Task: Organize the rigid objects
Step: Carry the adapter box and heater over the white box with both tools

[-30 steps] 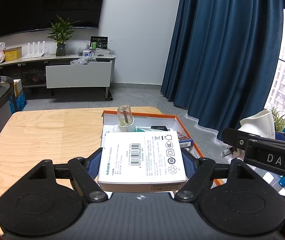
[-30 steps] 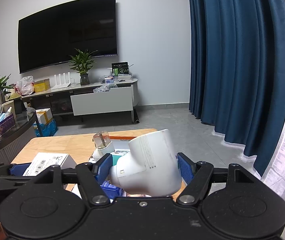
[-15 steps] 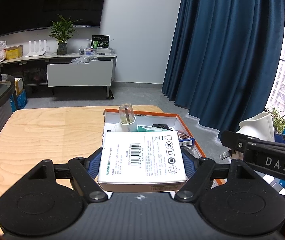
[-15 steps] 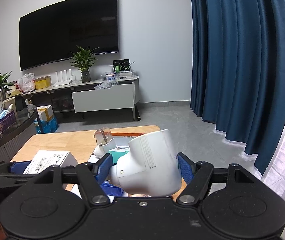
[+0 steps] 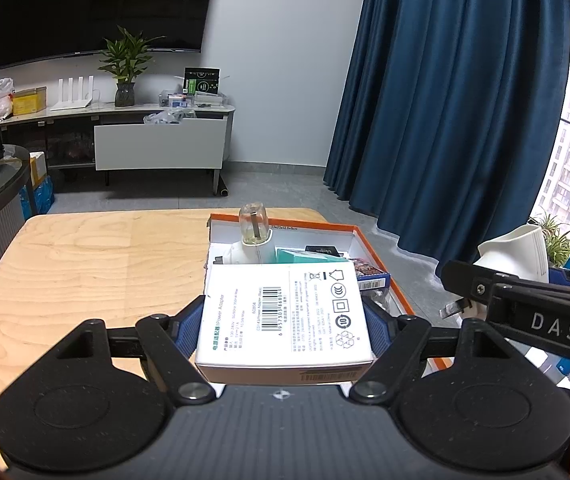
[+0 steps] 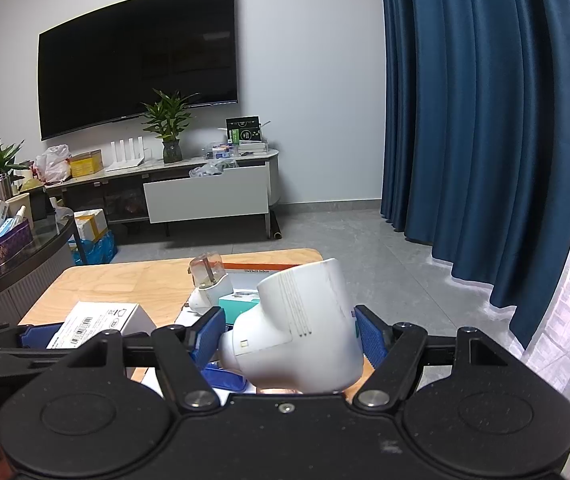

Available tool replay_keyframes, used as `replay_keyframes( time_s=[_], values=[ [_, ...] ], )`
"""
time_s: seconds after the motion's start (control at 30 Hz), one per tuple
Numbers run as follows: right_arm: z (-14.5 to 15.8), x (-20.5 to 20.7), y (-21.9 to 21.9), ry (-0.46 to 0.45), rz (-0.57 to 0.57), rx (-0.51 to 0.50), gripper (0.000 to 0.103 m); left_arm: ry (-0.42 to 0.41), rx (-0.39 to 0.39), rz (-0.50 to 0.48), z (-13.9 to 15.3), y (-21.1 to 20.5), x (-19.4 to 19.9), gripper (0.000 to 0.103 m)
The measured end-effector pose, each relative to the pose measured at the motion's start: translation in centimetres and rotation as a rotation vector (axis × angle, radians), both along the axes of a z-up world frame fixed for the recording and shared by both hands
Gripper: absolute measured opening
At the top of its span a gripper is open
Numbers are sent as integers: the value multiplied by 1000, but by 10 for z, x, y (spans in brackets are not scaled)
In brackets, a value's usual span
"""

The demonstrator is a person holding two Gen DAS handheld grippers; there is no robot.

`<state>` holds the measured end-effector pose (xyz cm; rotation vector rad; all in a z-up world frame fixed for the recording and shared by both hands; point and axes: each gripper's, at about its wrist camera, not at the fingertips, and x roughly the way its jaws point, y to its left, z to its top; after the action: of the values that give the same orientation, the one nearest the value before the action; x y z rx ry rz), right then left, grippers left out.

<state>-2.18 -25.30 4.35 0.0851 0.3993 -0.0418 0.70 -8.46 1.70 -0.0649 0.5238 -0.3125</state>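
Observation:
My left gripper [image 5: 285,320] is shut on a white power adapter box [image 5: 281,312] and holds it above the near end of an orange-rimmed white tray [image 5: 369,244]. The tray holds a white plug with a clear cap [image 5: 253,236], a teal box [image 5: 301,256] and a blue box [image 5: 371,276]. My right gripper [image 6: 289,332] is shut on a white plastic adapter [image 6: 301,332], held above the tray's right side; it also shows in the left wrist view [image 5: 517,252]. The white box also shows in the right wrist view [image 6: 97,320].
The tray sits at the right end of a light wooden table [image 5: 85,264]. Blue curtains [image 5: 445,120] hang to the right. A TV cabinet [image 5: 157,140] stands at the far wall. A dark counter [image 6: 17,256] stands to the left.
Both grippers have lifted slightly with their objects; the tray and table sit lower in both views. Both grips are unchanged.

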Motion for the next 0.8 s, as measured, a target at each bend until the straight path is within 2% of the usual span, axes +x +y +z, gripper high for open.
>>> replay_keyframes(
  time_s=[0.8],
  values=[
    [0, 1, -1, 6, 0, 0, 84, 14, -6, 0, -3, 0, 5, 79]
  ],
)
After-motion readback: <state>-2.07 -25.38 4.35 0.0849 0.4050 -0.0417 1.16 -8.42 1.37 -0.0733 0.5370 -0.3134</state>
